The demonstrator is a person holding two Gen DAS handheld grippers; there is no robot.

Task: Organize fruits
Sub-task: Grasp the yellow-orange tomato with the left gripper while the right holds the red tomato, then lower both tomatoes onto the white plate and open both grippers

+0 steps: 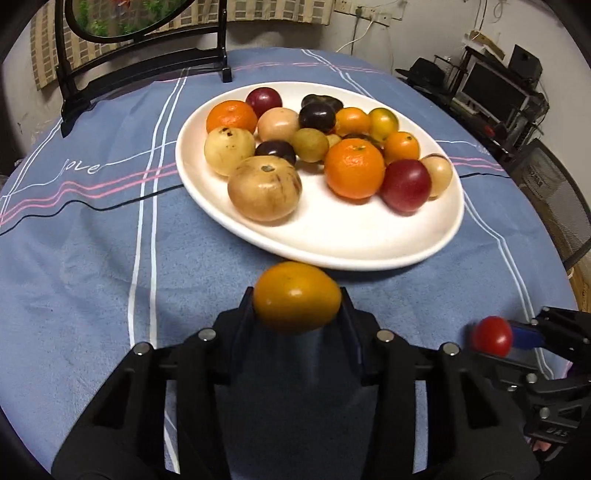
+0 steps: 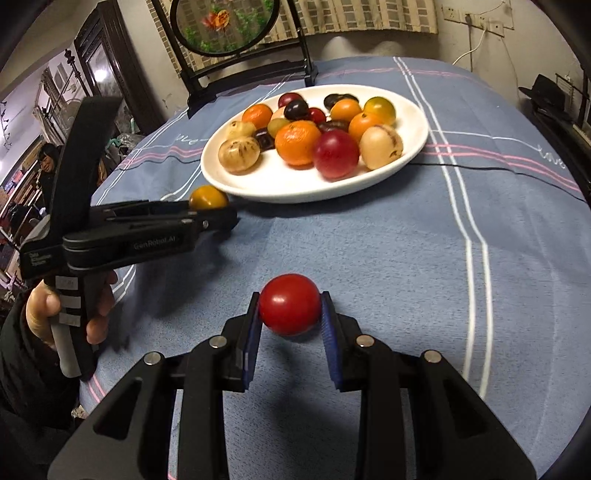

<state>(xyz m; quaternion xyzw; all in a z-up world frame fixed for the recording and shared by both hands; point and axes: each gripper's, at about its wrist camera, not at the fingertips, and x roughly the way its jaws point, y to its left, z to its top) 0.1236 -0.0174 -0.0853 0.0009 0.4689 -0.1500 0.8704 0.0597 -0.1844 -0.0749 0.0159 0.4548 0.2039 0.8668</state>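
Observation:
A white plate (image 1: 369,247) on the blue tablecloth holds several fruits: oranges, red and dark plums, pale tan round fruits. My left gripper (image 1: 297,301) is shut on a yellow-orange tomato (image 1: 296,297), just short of the plate's near rim. My right gripper (image 2: 290,306) is shut on a red tomato (image 2: 290,303), held above the cloth well before the plate (image 2: 280,188). In the right wrist view the left gripper (image 2: 214,212) shows with its yellow tomato (image 2: 208,198) beside the plate's left edge. The red tomato (image 1: 493,335) shows at lower right in the left wrist view.
A black-framed round ornament on a stand (image 2: 225,27) sits at the table's far side behind the plate. Shelves with electronics (image 1: 491,88) stand to the right of the table. A dark chair (image 1: 557,199) is at the right edge.

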